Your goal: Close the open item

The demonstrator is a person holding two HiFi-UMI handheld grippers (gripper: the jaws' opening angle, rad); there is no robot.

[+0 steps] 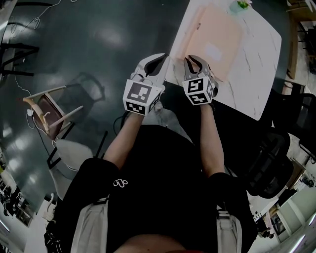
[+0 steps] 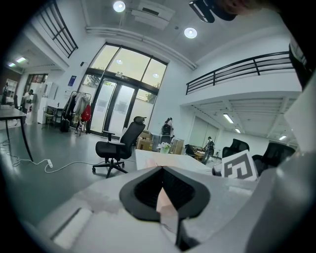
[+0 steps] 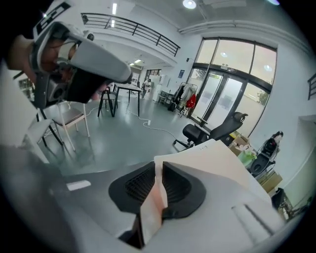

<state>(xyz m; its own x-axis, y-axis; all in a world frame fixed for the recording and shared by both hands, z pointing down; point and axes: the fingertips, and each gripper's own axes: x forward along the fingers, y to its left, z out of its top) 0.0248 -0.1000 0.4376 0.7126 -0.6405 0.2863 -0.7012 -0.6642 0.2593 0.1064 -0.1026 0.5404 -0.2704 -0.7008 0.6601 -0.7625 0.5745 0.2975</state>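
A flat peach-pink folder (image 1: 219,37) lies on the white marble table (image 1: 256,74), running away from me. My right gripper (image 1: 193,62) is at its near edge. In the right gripper view the jaws (image 3: 158,190) are pressed on a thin pink-white cover edge, and the cream panel (image 3: 212,158) extends ahead of them. My left gripper (image 1: 160,60) is beside it at the table's near-left edge. In the left gripper view its jaws (image 2: 163,195) are closed on a thin pink strip (image 2: 163,202), with the table top (image 2: 163,159) beyond.
A small green plant (image 1: 240,6) stands at the table's far end. On the dark floor to the left is a wooden chair (image 1: 47,108). A black office chair (image 1: 274,163) is at my right, and another (image 2: 116,148) stands out on the floor.
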